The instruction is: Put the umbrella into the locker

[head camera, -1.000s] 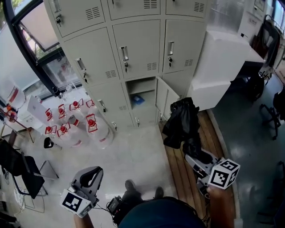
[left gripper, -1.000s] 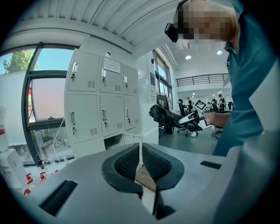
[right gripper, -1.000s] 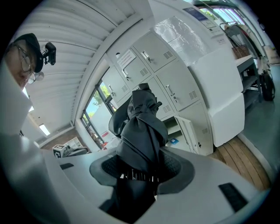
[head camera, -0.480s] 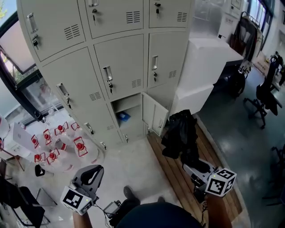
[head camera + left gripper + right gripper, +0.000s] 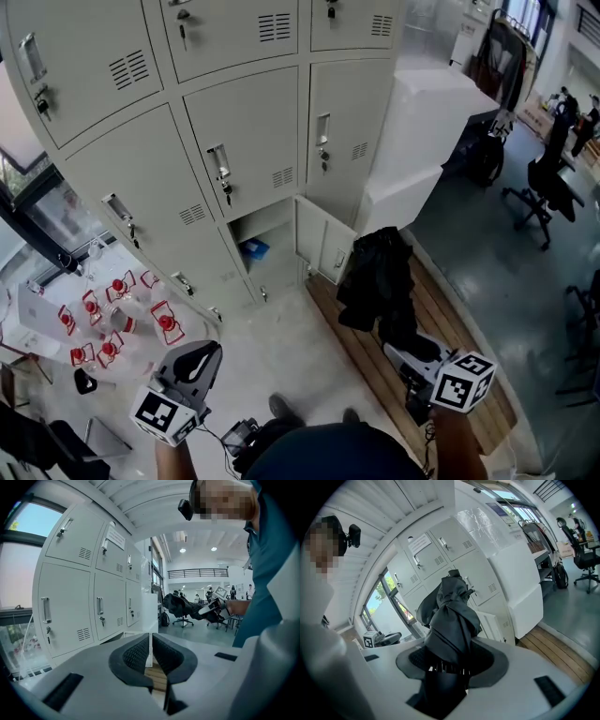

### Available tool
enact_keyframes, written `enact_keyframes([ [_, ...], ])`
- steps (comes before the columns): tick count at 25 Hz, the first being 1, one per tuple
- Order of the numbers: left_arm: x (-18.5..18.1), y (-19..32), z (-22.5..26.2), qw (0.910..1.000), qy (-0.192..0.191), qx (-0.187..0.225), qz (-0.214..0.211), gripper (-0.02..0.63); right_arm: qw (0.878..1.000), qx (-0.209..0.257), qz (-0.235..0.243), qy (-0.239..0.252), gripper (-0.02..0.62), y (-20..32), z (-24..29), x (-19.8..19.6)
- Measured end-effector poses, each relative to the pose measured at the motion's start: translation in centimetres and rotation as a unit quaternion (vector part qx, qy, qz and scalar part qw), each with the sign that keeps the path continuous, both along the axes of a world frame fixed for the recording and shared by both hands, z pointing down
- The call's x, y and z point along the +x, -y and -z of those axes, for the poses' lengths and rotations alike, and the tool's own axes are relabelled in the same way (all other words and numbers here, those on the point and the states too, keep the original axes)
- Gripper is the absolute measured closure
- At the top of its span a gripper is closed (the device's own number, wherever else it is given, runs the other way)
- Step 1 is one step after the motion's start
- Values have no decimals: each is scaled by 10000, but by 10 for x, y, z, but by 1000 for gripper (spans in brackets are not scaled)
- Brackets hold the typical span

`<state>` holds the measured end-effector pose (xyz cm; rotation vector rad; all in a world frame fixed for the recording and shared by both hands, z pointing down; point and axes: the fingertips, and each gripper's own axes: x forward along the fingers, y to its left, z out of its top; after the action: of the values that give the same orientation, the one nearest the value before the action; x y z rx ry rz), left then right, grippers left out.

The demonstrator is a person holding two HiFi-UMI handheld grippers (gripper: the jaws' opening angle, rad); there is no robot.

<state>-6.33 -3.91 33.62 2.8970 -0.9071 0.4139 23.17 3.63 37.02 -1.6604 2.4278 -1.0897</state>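
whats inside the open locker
Only a small blue item shows inside the open locker; what it is can't be told. The compartment's upper part is out of sight from this angle.

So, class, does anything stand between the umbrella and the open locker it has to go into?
Partly: the open locker's own door is swung out on the side where the umbrella hangs. From the front, nothing visible blocks the opening.
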Motion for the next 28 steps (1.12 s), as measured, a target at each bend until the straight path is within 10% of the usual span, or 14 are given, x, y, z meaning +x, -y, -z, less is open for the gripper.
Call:
enact_keyframes([
  [20,-77,107,-9,9995,-217,-47,-233,569,9992,-69,-374,78,382,106,-1,-63],
  [28,-97,149,-29,9991,-147,-93,389,569,9993,-279,134,203,382,184,-34,-70],
])
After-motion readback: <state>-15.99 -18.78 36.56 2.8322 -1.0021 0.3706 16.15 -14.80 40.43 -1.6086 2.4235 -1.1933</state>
